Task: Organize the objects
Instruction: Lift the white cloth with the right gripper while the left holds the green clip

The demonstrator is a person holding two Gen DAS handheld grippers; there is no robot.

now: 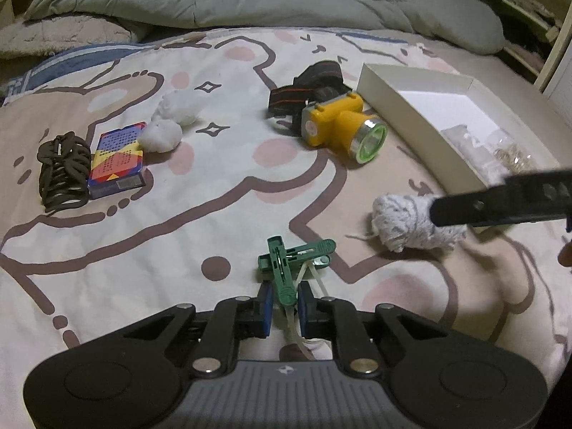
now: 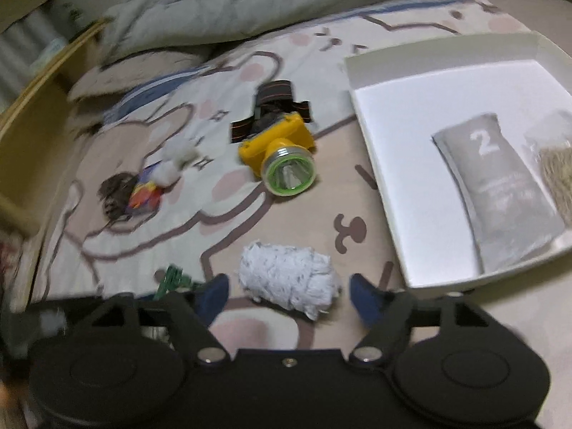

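The left gripper (image 1: 282, 302) is clamped on the green clothespin (image 1: 286, 268). The right gripper (image 2: 286, 291) stands apart around the white yarn ball (image 2: 287, 280) — close gently at its middle, then carry it right into the white box (image 2: 379, 175).

The right gripper (image 2: 286, 291) stands open around a white yarn ball (image 2: 287, 279) on the bedsheet (image 2: 250, 221), beside a white box (image 2: 400, 107)

left gripper (image 1: 282, 302) clamped, right gripper (image 2: 286, 291) spread
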